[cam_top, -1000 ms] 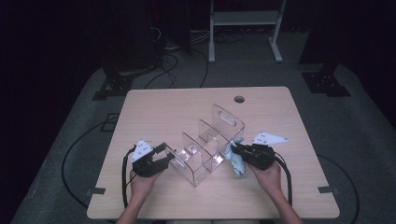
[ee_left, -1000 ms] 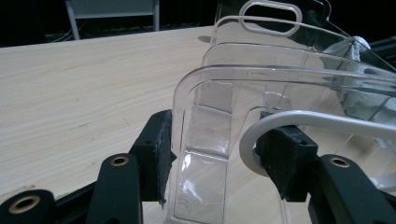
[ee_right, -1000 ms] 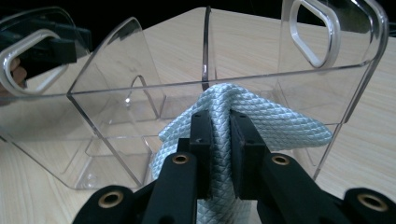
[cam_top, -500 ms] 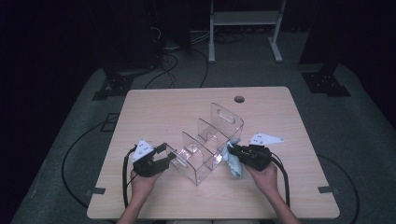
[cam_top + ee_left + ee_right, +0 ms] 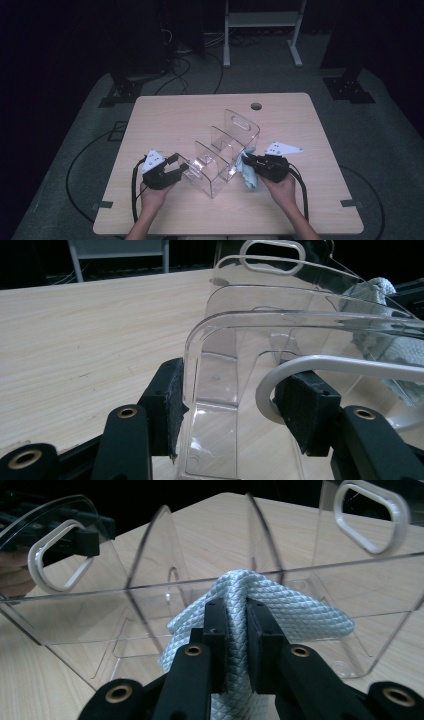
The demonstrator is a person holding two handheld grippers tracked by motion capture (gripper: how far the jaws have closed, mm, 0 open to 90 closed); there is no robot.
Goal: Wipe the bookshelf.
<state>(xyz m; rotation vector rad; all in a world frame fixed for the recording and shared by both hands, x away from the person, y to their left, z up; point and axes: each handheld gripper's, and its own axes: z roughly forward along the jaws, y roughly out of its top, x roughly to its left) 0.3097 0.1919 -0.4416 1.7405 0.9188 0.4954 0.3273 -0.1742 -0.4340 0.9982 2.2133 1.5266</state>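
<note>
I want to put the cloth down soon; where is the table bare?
Bare: the far table strip between the clear organizer and the cable hole, plus the near edge between the forearms. Crowded: both organizer ends, where the grippers work.

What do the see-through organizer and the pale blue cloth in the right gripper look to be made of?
The organizer looks like clear rigid plastic, probably acrylic: glossy, with bright edges and the table showing through its walls. Its white handle rim seems opaque plastic. The cloth looks like soft woven fabric, perhaps microfibre: a matte diamond weave that folds where the right gripper pinches it.
</note>
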